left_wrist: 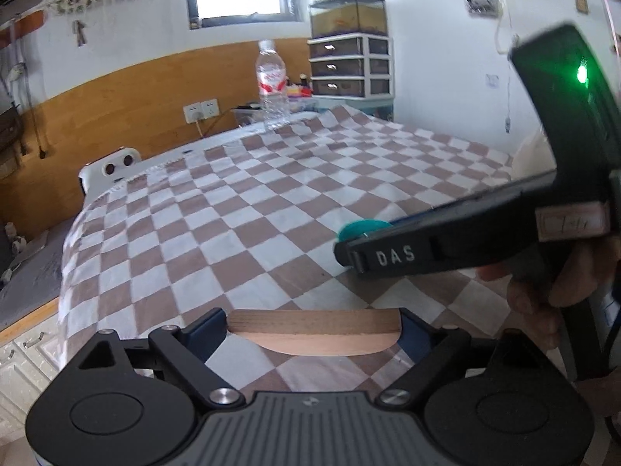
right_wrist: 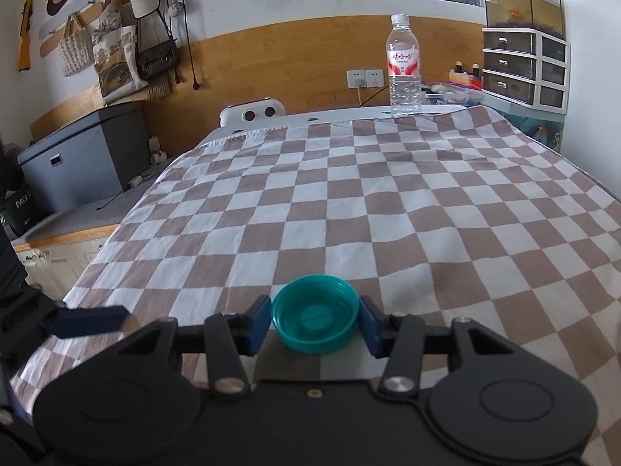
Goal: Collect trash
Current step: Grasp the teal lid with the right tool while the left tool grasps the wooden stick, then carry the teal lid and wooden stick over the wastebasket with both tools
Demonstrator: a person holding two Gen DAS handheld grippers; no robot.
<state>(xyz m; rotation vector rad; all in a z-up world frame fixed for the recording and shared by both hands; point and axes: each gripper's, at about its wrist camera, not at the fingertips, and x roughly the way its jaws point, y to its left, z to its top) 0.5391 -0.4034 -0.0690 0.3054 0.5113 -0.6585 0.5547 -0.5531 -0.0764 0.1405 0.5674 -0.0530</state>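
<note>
Teal cap (right_wrist: 315, 313) between right gripper (right_wrist: 315, 324) jaws — pads touching, checkered cloth (right_wrist: 349, 194) beneath

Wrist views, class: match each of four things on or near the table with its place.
Things:
1. teal bottle cap
2. water bottle
3. fish tank
4. wooden block

Places:
A. on top of the drawer unit
B. between the left gripper's fingers
C. upright at the far end of the table
D. between the right gripper's fingers

Pairs: 1-D, 2-C, 3-A, 4-B
</note>
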